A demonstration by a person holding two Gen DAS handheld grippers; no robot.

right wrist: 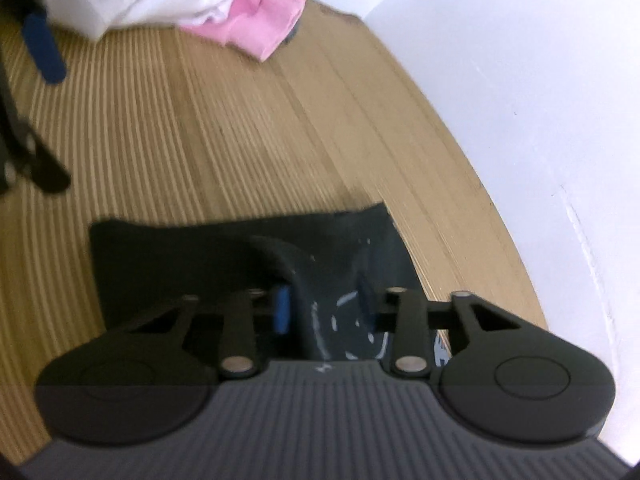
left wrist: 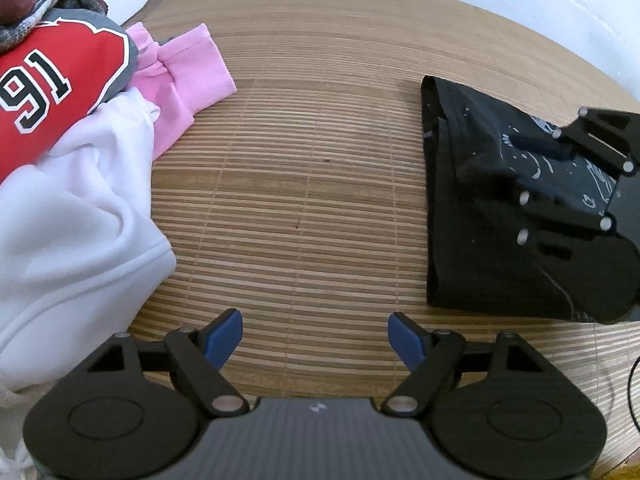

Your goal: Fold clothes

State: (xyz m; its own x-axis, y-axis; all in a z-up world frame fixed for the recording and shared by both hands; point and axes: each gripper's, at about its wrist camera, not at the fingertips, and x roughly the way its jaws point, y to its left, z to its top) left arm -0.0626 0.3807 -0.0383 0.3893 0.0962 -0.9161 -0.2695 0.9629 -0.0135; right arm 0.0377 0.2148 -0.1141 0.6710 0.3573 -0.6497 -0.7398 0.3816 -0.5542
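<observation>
A folded black garment with white print lies on the right of the bamboo mat. My right gripper rests on top of it. In the right wrist view a raised fold of the black garment sits pinched between the blue pads of that gripper. My left gripper hovers open over bare mat at the near edge, nothing between its blue pads. It is well left of the black garment.
A pile of clothes lies at the left: a white garment, a red and grey top printed with 91, and a pink garment. A white wall runs behind the mat. A dark cable shows at the right edge.
</observation>
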